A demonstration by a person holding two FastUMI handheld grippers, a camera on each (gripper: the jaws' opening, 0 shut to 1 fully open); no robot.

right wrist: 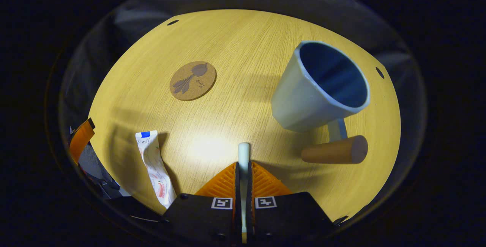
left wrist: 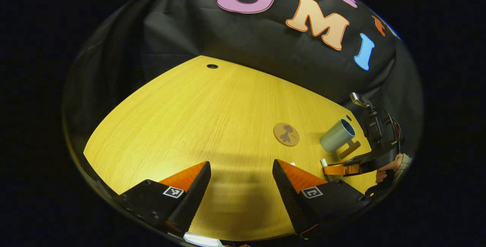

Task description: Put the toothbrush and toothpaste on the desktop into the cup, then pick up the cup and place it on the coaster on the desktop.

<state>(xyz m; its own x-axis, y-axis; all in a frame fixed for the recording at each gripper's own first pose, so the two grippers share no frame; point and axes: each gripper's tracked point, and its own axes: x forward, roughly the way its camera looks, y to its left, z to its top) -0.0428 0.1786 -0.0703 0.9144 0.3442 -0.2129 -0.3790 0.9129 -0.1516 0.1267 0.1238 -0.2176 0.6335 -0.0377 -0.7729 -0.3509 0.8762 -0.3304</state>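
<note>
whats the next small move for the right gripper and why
Probably lift the toothbrush and carry it toward the cup. The right gripper is shut on its handle, the cup's open mouth looks empty, and the toothpaste lies on the desktop.

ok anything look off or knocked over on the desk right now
Nothing stands out. The cup stands upright and empty, the coaster lies flat and bare, the toothpaste lies on the desk, and the right gripper is shut on the toothbrush.
</note>
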